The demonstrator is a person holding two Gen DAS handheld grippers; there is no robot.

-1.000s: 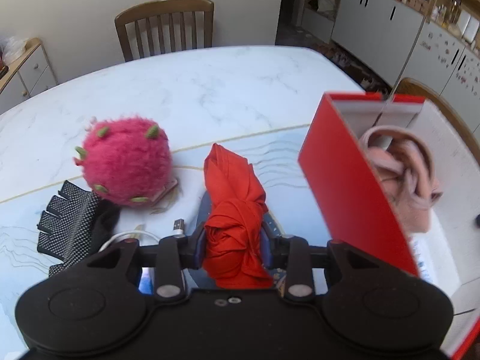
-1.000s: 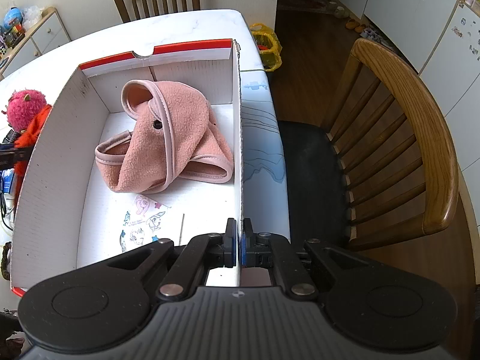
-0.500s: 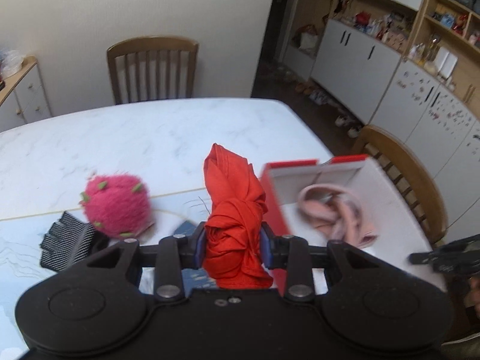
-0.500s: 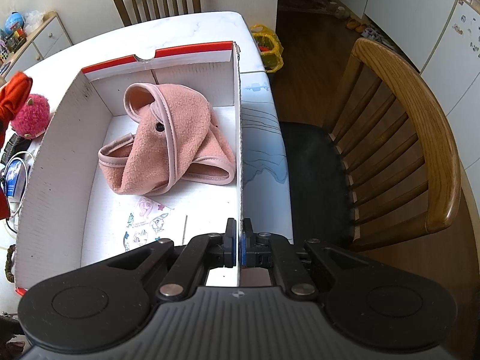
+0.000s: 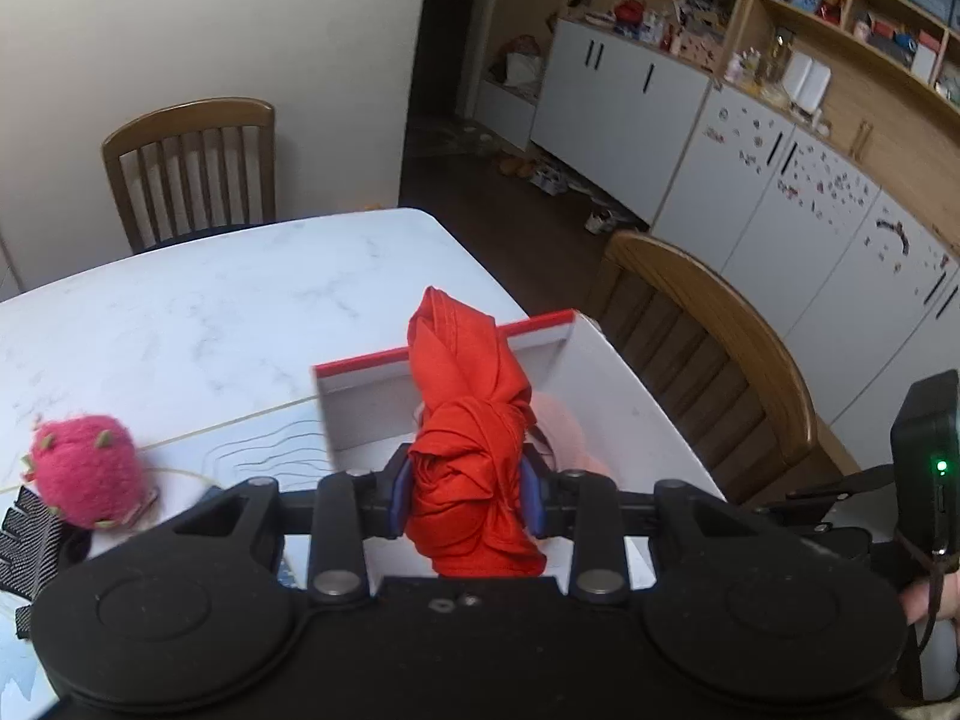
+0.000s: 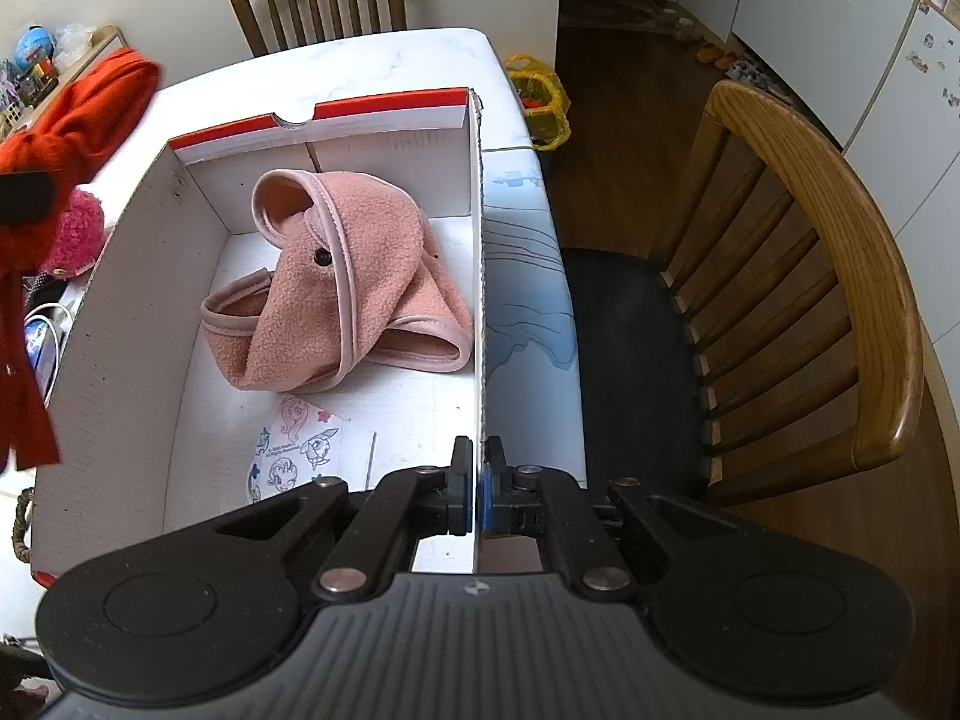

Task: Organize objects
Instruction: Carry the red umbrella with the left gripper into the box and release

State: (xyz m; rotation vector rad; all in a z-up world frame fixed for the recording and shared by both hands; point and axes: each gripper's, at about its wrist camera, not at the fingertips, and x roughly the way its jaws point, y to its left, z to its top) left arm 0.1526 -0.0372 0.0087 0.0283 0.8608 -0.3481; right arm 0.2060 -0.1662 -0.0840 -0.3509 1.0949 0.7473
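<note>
My left gripper [image 5: 468, 495] is shut on a knotted red cloth [image 5: 471, 438] and holds it in the air above the near end of the white cardboard box [image 5: 372, 396]. In the right wrist view the same red cloth [image 6: 66, 120] hangs at the far left, above the box's left wall [image 6: 120, 324]. A pink fleece garment [image 6: 342, 288] lies inside the box, with a printed paper [image 6: 306, 450] in front of it. My right gripper [image 6: 478, 495] is shut on the box's right wall [image 6: 478, 300], pinching its top edge.
A pink fuzzy toy [image 5: 84, 468] and a black dotted glove [image 5: 30, 534] lie on the white marble table [image 5: 180, 312] left of the box. A wooden chair [image 6: 798, 300] stands close to the box's right side, another chair [image 5: 192, 168] at the table's far end.
My left gripper has lifted the red cloth off the table and carried it right, from beside the box's red outer wall to above its inside. The right gripper kept its pinch on the wall.
</note>
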